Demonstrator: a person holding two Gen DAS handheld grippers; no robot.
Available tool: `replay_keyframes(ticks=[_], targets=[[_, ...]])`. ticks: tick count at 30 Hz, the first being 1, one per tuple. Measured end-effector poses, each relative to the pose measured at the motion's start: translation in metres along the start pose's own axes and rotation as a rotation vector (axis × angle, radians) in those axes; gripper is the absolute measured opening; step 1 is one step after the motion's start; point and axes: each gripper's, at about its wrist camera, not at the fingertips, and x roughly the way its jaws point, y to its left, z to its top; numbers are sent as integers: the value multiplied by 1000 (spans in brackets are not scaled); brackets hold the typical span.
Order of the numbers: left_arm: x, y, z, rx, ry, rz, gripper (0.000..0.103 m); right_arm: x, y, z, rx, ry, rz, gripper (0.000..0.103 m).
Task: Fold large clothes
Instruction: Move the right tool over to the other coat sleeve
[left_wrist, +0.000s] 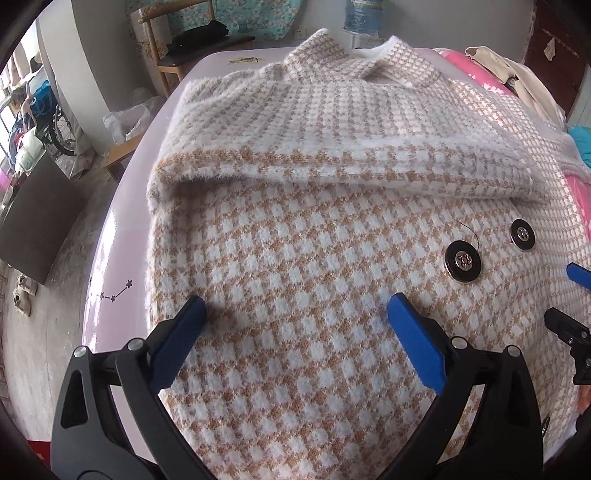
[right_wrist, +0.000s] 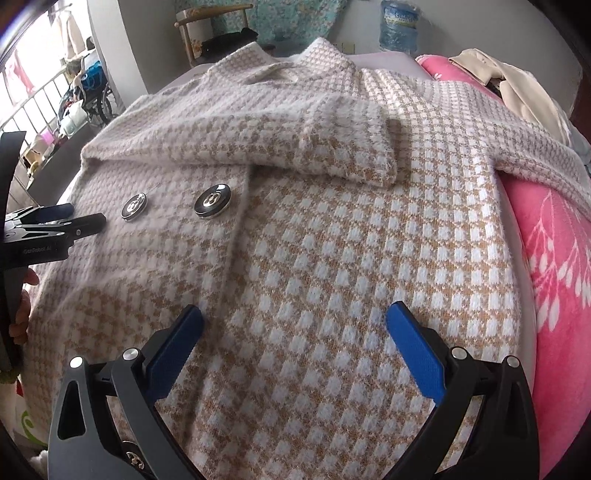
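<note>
Fuzzy tan-and-white houndstooth coat (left_wrist: 314, 229) is spread flat, sleeve folded across, two glossy round black buttons (left_wrist: 461, 261) shown; left gripper (left_wrist: 297, 308) and right gripper (right_wrist: 293, 319) are held wide, nothing gripped.

The left gripper (left_wrist: 297, 304) fills the bottom of the left wrist view, tilted steeply downward, its blue pads spread wide apart with nothing pinched between them. The right gripper (right_wrist: 294, 314) sits the same way at the bottom of the right wrist view, jaws wide and gripping nothing. At the left edge of the right wrist view, fingers (right_wrist: 22, 314) of a hand curl around the other gripper's black body.
</note>
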Motion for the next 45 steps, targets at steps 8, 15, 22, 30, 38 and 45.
replay_keyframes(ticks=[8, 15, 22, 30, 38, 45], targets=[[-1, -1, -1, 3, -5, 0, 96, 3, -1, 7, -25, 52, 16, 98], [-1, 0, -2, 16, -19, -13, 96, 4, -1, 8, -27, 62, 15, 98], [-7, 4, -1, 18, -34, -51, 96, 9, 0, 17, -20, 112, 22, 98], [-26, 27, 12, -14, -156, 11, 96, -25, -31, 53, 77, 16, 132, 97], [-17, 39, 20, -50, -150, 24, 90, -2, -84, 107, 307, 51, 326, 91], [-5, 47, 21, -95, -123, 8, 65, 52, -95, 141, 377, 140, 254, 77]])
